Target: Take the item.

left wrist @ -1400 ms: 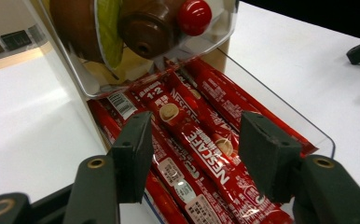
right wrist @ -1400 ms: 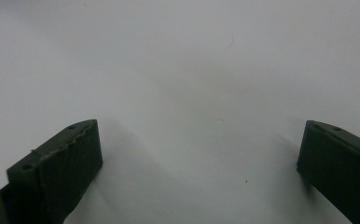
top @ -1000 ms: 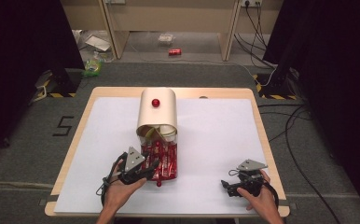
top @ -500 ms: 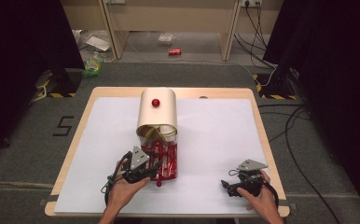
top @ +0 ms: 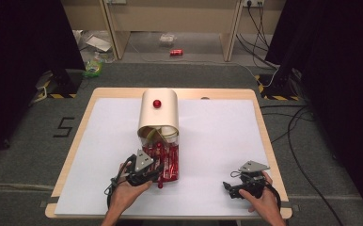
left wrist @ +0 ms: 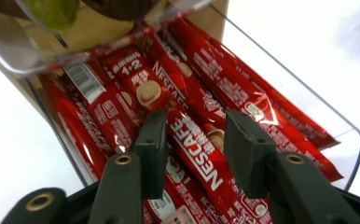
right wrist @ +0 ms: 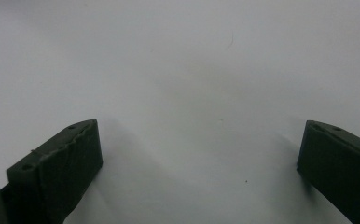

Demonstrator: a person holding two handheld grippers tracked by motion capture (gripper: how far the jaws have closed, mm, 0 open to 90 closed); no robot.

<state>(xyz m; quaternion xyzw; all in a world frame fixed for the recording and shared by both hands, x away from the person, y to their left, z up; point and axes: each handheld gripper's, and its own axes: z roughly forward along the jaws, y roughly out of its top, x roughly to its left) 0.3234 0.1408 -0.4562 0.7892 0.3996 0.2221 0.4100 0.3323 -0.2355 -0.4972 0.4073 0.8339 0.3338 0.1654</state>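
At the near edge of the table point(top: 208, 141), the person's right hand point(top: 264, 203) rests with the right gripper point(top: 230, 187) on the bare white surface; in the right gripper view its jaws stand wide apart with nothing between them. To the left, a little farther in, the left hand point(top: 125, 192) holds the left gripper point(left wrist: 194, 140) at the near end of a clear plastic tray point(top: 176, 162). The tray is packed with red coffee stick sachets point(top: 166, 157) lying lengthwise. In the left gripper view the jaws have just been closing and now straddle one sachet point(left wrist: 201, 154) on top of the pile; whether the pads already press on it cannot be told. Beyond the tray, touching its far end, a cream dispenser box point(top: 158, 112) with a rounded top and a red knob point(top: 157, 103) stands at mid-table. Past the table, a red can point(top: 176, 52) lies on the floor.
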